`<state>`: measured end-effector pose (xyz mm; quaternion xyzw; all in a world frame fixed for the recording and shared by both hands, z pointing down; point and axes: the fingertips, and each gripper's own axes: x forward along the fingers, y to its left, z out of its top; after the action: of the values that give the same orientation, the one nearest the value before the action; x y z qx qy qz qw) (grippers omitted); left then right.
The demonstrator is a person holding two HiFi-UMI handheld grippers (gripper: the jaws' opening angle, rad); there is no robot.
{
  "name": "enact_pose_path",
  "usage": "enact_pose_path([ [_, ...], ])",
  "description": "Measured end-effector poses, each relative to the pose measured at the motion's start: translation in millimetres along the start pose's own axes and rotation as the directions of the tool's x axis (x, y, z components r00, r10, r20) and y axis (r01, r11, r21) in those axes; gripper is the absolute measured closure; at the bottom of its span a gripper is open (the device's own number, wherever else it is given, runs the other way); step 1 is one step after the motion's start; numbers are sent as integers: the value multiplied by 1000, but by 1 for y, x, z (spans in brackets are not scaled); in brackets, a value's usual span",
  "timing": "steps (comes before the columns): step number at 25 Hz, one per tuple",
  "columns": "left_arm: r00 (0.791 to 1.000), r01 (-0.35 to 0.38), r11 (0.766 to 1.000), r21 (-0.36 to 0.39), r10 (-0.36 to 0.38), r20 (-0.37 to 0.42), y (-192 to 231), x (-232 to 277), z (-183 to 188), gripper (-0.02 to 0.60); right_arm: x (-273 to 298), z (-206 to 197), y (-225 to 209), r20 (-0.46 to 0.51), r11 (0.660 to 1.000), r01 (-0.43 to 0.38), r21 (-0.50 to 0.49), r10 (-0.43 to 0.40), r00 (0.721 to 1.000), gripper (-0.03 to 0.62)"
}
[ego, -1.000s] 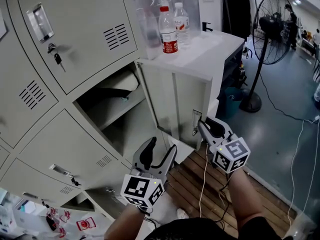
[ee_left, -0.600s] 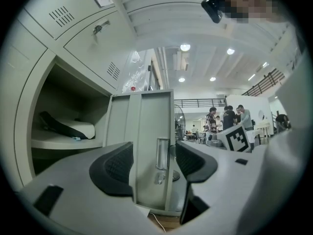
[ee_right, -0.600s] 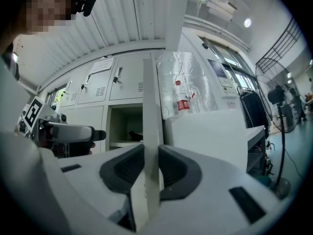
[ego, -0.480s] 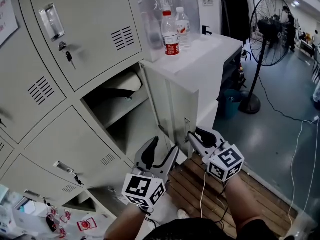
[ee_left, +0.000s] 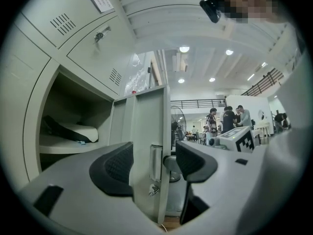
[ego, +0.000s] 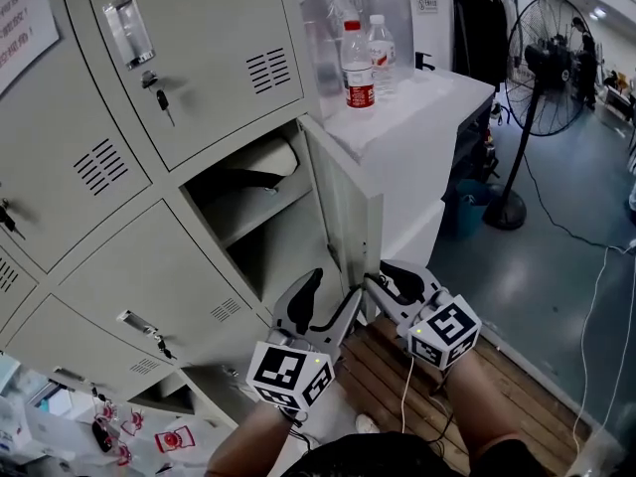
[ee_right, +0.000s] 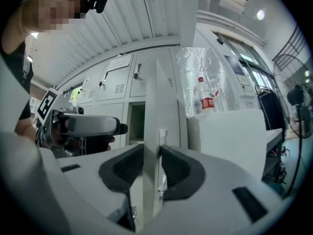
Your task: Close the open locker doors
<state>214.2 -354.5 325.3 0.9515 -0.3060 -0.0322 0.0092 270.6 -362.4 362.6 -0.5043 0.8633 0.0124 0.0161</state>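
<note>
Here it comes: the tall grey sheet-metal locker door (ego: 348, 207) is swinging in. A second ago it stood wide, its inner face turned our way. Now we see it almost edge-on, roughly halfway home, with the dark open compartment (ego: 260, 229) and its shelf exposed beside it.

Our right gripper (ego: 375, 280) has ridden across with the door and pinches its free edge low down, near the small lock. In the right gripper view a black pad lies on each face of the plate. Those jaws have just been easing apart, so we judge the grip light now, more a guide than a clamp.

Our left gripper (ego: 331, 292) hangs just beside it, jaws spread, holding nothing. The door edge shows in the gap ahead, touched by neither pad.

So the swing is under way, but the door isn't yet flush with the pale grey locker bank (ego: 199, 58). We'd expect it to need a push on the outer face to seat it. A dark gap (ego: 189, 391) low in the bank may be another door ajar, but we can't tell.
</note>
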Motion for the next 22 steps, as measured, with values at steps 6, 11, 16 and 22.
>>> enact_pose_path([
  [6, 1000, -9, 1000, 0, 9, -1, 6, -3, 1, 318, 15, -1, 31, -29, 993, -93, -70, 91, 995, 484],
  [11, 998, -58, 998, -6, 58, -12, 22, -4, -1, 326, 24, -7, 50, -63, 979, -146, -142, 138, 988, 484],
  [16, 996, -92, 996, -5, 92, -21, 35, -2, -4, 344, 29, -11, 54, -75, 973, -181, -144, 171, 982, 484],
  [22, 994, -106, 994, 16, 106, -19, 42, -2, -5, 374, 36, -10, 57, -63, 967, -215, -139, 208, 976, 484],
])
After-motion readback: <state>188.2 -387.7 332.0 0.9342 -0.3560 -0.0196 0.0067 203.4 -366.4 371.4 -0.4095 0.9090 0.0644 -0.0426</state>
